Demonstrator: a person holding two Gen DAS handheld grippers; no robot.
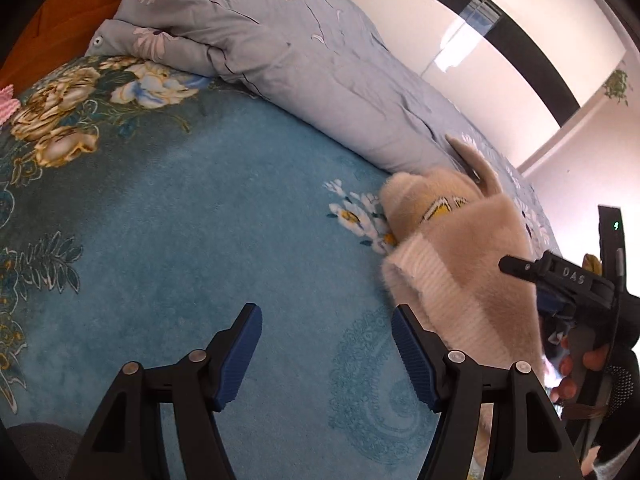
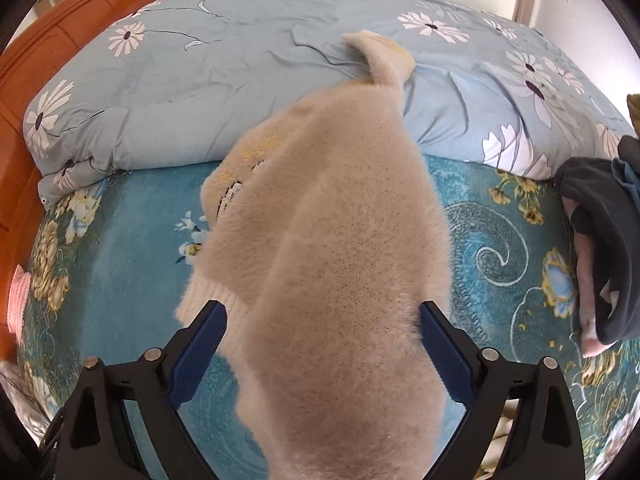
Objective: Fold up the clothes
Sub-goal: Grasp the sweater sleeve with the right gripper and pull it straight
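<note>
A fluffy beige sweater with a white ribbed hem and a yellow print lies bunched on the blue floral bedspread. One sleeve end rests up on the folded quilt. My right gripper is wide open, and the sweater passes between its two fingers toward the camera. In the left wrist view the sweater lies at the right. My left gripper is open and empty over bare bedspread, its right finger close beside the ribbed hem. The right gripper shows at that view's right edge, held by a hand.
A folded light-blue quilt with daisies lies along the far side of the bed. An orange headboard stands at the left. A pile of dark and pink clothes sits at the right. A pink knitted item lies at the left edge.
</note>
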